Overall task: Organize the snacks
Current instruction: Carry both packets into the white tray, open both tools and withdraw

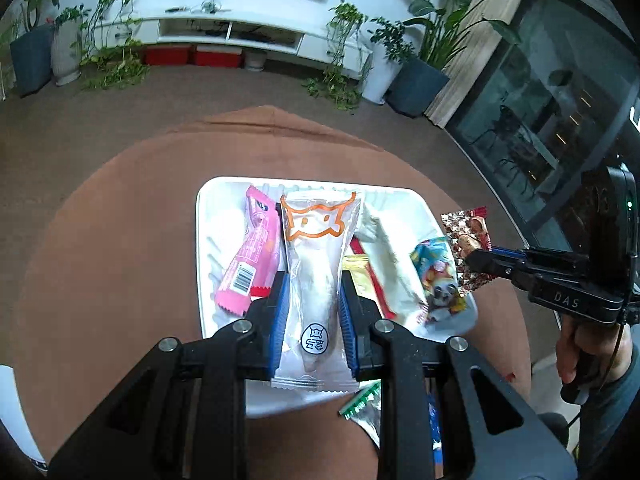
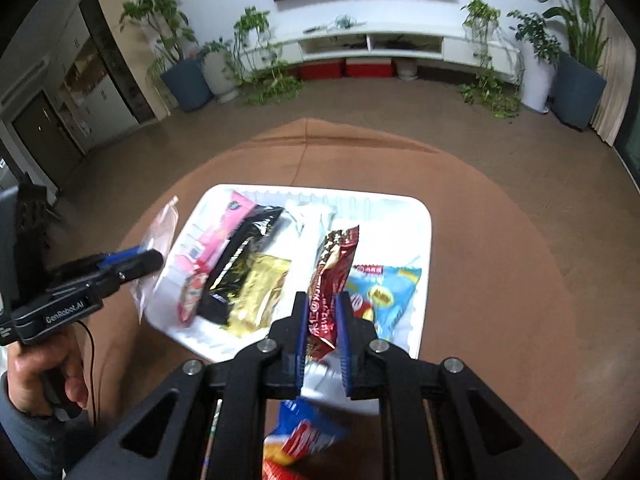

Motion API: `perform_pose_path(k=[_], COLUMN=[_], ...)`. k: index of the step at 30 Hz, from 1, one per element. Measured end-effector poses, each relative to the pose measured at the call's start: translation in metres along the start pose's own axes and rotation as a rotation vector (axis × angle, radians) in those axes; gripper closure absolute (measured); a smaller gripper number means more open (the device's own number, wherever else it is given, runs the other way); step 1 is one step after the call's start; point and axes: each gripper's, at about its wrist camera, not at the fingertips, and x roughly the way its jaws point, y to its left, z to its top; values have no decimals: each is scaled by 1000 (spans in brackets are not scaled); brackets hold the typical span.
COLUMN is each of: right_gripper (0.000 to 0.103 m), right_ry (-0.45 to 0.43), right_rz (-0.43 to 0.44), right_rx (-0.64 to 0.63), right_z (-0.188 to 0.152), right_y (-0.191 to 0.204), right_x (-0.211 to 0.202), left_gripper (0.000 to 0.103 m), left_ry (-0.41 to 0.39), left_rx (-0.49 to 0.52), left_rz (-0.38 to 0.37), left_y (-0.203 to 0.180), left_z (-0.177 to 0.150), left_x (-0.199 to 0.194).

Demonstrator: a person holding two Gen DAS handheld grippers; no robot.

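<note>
Carrying two sealed snack packets above the white tray [image 1: 202, 240] on the tabletop [image 1: 120, 240], one per hand.
Your left gripper [image 1: 312, 300] fingers are clenched on the clear wrapper with the orange cat outline [image 1: 316, 240]; your right gripper [image 2: 322, 320] fingers pinch the dark red packet [image 2: 334, 264]. Both look light, soft and slippery: hold at mid-body, and don't crush the pale bar inside.

soft even daylight, dark fisheye corners, edges bent, near packets motion-blurred.
</note>
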Motion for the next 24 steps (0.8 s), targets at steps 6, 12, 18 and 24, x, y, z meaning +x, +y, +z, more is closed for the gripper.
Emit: perform_pose_path(k=[6,12,18,24], right_gripper=[88,88,88,80], right_ry=[55,88,81,68], right_rz=[-28,-39,-54,-53], right_rx=[-48,-38,-45,-42], right_z=[13,13,11,9], right_y=[3,-3,-1,-1], right_x=[30,53,56,57], left_gripper=[81,81,80,79], left_ry=[45,57,55,55], left_rx=[-32,-26,-7,8], left_rz=[20,31,53,68], left_y=[10,10,3,-3], left_z=[-8,-15,-17,-17], left_x=[32,44,50,52])
